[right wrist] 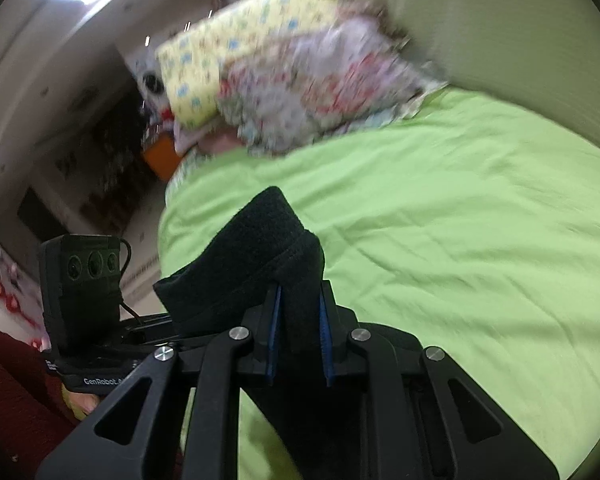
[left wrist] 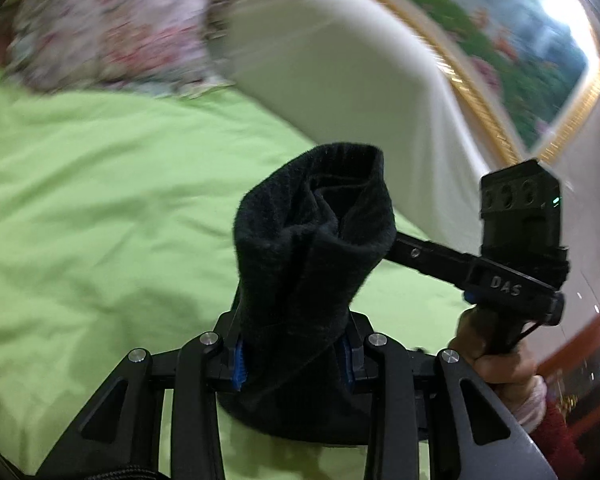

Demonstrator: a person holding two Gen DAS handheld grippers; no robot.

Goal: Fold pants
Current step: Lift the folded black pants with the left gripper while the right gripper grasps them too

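Over the green bed [left wrist: 100, 200]: both views blurred, floral bedding [right wrist: 320, 92] at far end. Only left view shows a framed picture [left wrist: 520, 52]; only right view a yellow pillow [right wrist: 228, 56]. Black pants [left wrist: 308, 260] lifted off the bed, bunched between blue pads. Left tongs [left wrist: 296, 364] and right tongs [right wrist: 300, 340] both clamped on the fabric.

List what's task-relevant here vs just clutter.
In play: black pants, left gripper and right gripper both clamped on them, green bedsheet.
Clutter: floral quilt, yellow patterned pillow, framed picture.
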